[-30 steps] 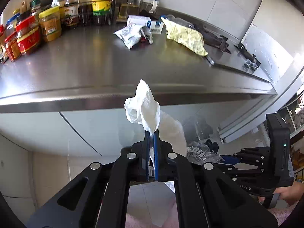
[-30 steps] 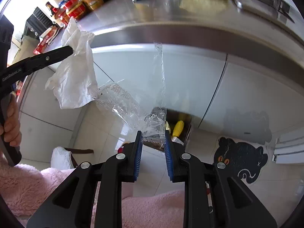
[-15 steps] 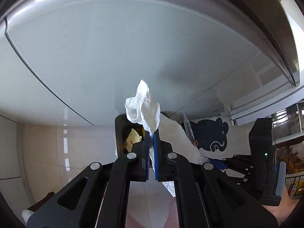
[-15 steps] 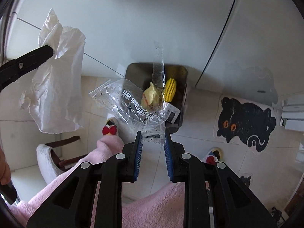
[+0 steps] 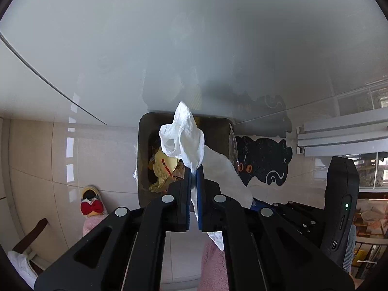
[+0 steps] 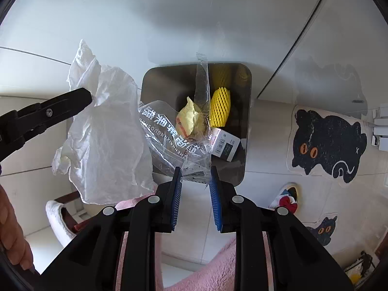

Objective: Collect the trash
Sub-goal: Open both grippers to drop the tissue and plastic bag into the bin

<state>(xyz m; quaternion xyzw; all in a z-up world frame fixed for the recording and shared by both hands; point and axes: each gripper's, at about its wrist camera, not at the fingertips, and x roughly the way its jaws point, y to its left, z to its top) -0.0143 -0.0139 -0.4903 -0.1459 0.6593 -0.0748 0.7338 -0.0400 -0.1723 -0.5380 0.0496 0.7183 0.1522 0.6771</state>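
My left gripper (image 5: 193, 171) is shut on a crumpled white tissue (image 5: 185, 135) and holds it above the dark trash bin (image 5: 143, 150) on the floor. The tissue (image 6: 106, 131) also hangs from the left gripper's tip in the right wrist view. My right gripper (image 6: 195, 174) holds a clear plastic wrapper (image 6: 169, 131) with printed letters by its lower edge, over the near rim of the bin (image 6: 157, 77). Its jaws stand a little apart with the wrapper pinched between them. The bin holds yellow paper (image 6: 191, 116), a yellow foam net (image 6: 219, 106) and a small box (image 6: 225, 143).
White cabinet doors (image 5: 194, 36) rise just behind the bin. A black cat-shaped mat (image 6: 327, 143) lies on the tiled floor right of the bin. A slipper with a red bow (image 5: 92, 203) is left of the bin. Pink-clad legs (image 6: 194, 276) are below the grippers.
Both grippers have dropped from counter height and tilted down toward the floor. The bin is now larger and right under the held tissue and wrapper. Both grips are unchanged.
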